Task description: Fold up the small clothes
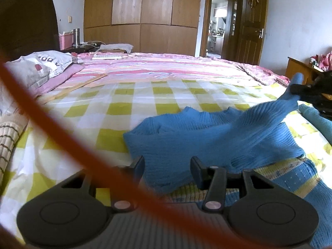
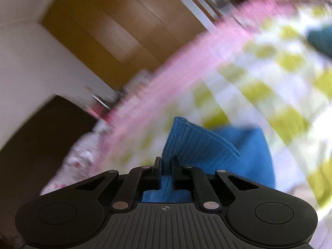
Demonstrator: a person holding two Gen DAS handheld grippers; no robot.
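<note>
pinching a ribbed sleeve cuff of the blue knit sweater (image 2: 186,137) in the clenched right gripper (image 2: 166,162), lifted off the green-checked bedsheet (image 1: 124,103). hovering with the left gripper (image 1: 167,166) parted over the sweater's hem, pads not pressing cloth.

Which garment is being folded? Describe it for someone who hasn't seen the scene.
On the bed's green-and-white checked sheet, nearest the camera, lies a blue ribbed knit top. One sleeve end is pinched by the right gripper. Unlike the patterned striped garment beneath, it is plain blue.
</note>
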